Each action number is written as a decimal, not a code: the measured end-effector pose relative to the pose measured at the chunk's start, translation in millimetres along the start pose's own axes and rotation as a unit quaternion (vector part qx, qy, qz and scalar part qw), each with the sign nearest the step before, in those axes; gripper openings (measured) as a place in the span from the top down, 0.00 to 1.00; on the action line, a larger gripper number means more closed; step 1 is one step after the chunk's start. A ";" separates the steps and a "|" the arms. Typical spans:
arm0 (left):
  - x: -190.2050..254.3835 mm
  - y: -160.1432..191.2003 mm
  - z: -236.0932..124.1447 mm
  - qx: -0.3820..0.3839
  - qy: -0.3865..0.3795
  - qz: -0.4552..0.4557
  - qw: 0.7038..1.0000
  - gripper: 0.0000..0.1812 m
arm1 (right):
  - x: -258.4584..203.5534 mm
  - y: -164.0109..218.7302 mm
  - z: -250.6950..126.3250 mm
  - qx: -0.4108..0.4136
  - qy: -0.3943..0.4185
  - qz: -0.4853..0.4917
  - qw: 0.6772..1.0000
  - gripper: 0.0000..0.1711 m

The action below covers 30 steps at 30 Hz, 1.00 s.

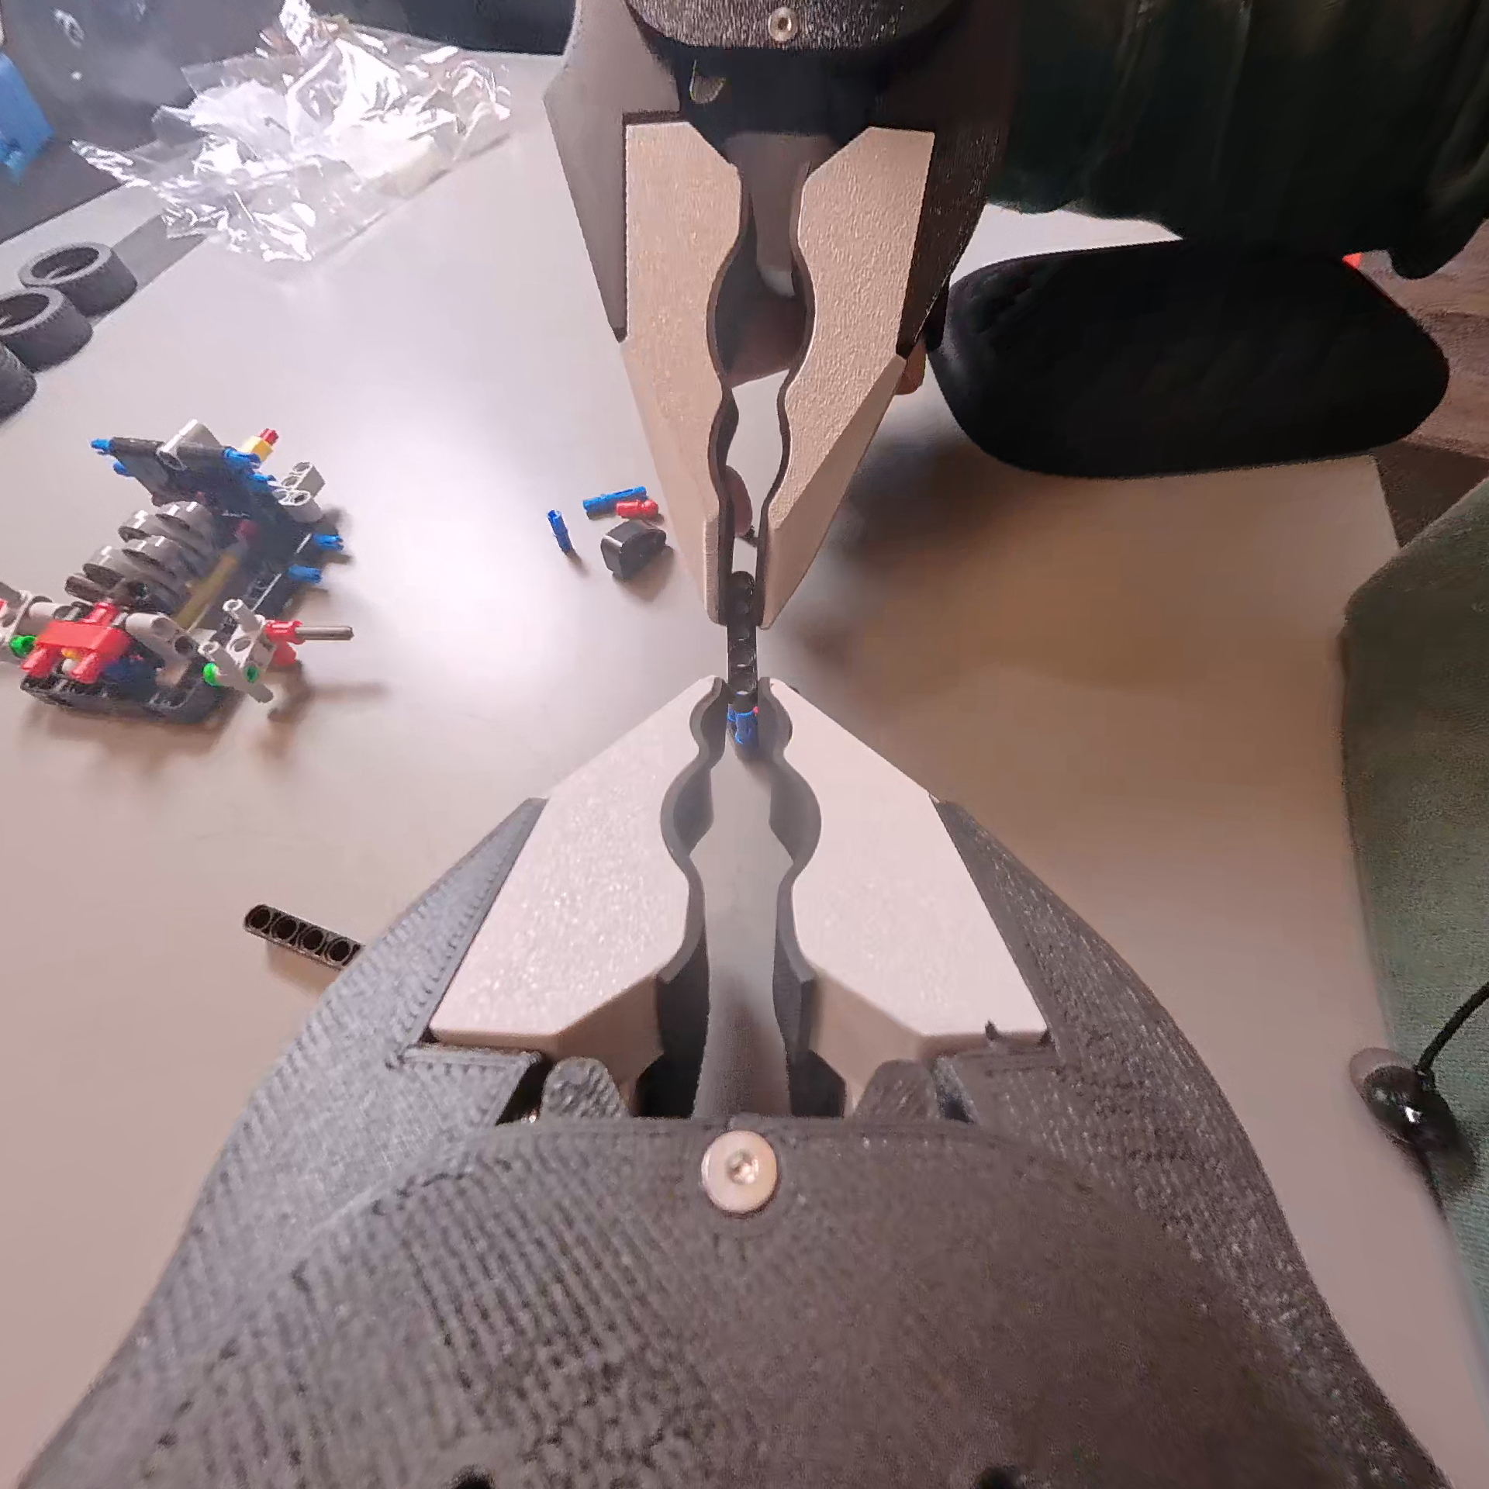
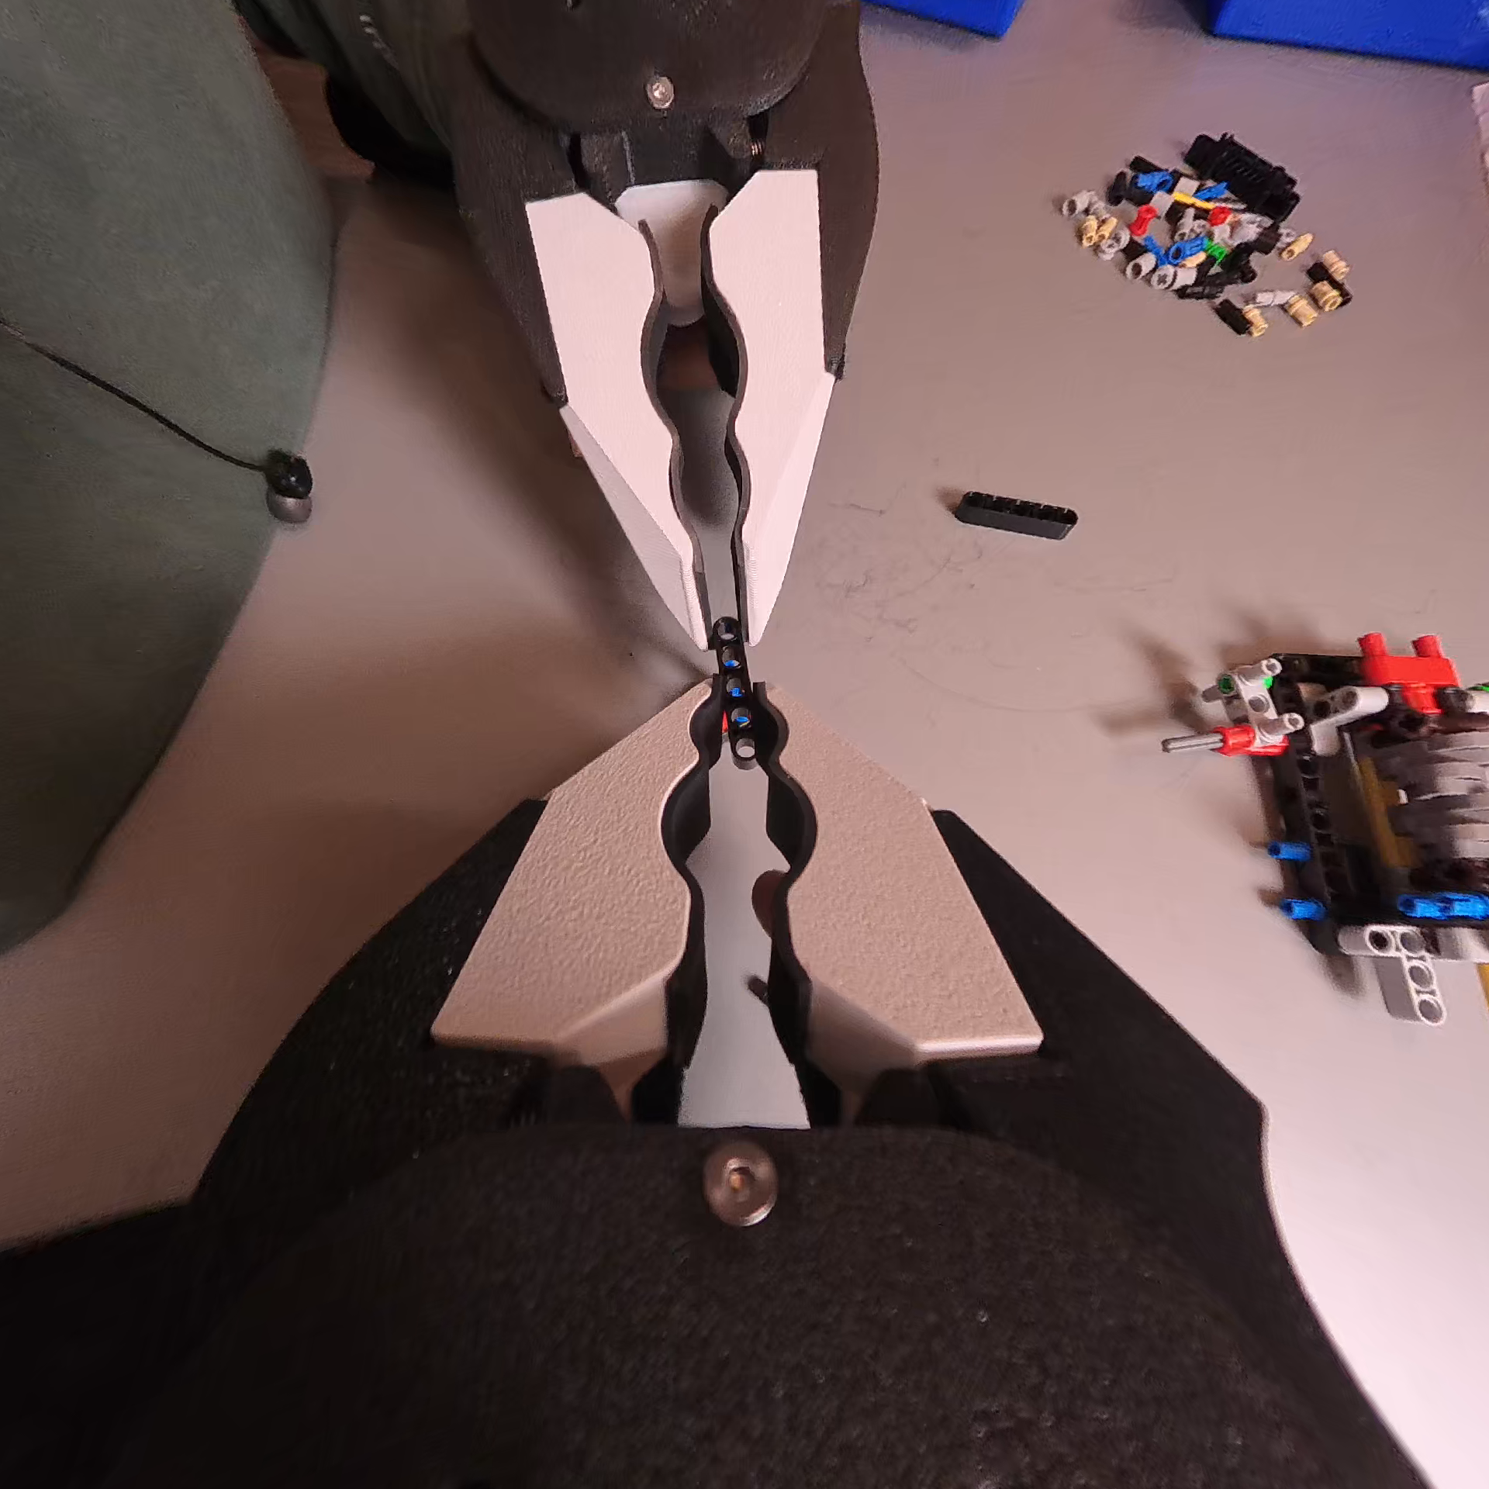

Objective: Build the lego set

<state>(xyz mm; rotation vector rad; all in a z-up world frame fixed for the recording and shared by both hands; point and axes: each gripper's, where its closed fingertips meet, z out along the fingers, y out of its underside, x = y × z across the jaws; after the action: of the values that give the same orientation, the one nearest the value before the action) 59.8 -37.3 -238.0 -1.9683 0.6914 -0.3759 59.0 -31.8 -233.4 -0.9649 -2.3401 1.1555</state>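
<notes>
A short black holed beam [image 1: 741,653] with blue pins in its holes is held in the air between both grippers, above the grey table. My left gripper [image 1: 741,689] is shut on one end, where a blue pin [image 1: 745,723] shows between its fingers. My right gripper [image 1: 737,620] comes from the opposite side and is shut on the other end. In the right wrist view the beam [image 2: 729,665] sits in my right gripper [image 2: 737,691], with the left gripper [image 2: 725,640] facing it tip to tip. The partly built model [image 1: 161,580] lies on the table to the left.
A loose black beam [image 1: 302,944] lies near the left gripper. Loose pins [image 1: 612,508] and a small black piece [image 1: 632,548] lie mid-table. Black tyres [image 1: 56,306] and a clear plastic bag [image 1: 322,137] sit far left. A pile of small parts [image 2: 1209,242] lies behind the model [image 2: 1370,806]. Green fabric [image 2: 121,403] borders the table edge. Left and right tips are no more than a few centimetres apart.
</notes>
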 end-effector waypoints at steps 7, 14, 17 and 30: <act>-0.3 4.9 2.9 -0.017 -0.005 -0.007 1.000 0.97 | -0.3 3.0 2.1 -0.018 -0.016 -0.012 1.000 0.98; 0.0 5.6 5.9 -0.023 -0.003 -0.015 1.000 0.97 | -0.1 5.9 1.3 -0.023 -0.028 -0.005 0.999 0.98; 0.5 6.9 6.6 -0.027 -0.001 -0.017 1.000 0.97 | -0.5 8.0 2.4 -0.028 -0.030 -0.003 0.999 0.98; 0.6 8.7 6.7 -0.031 0.009 -0.031 0.999 0.97 | 0.0 8.5 3.3 -0.039 -0.026 -0.011 0.999 0.98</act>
<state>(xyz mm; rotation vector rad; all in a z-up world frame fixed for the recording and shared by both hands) 61.2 -36.1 -248.9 -2.0503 0.6609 -0.4152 60.6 -30.0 -242.2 -0.9442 -2.4474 1.1000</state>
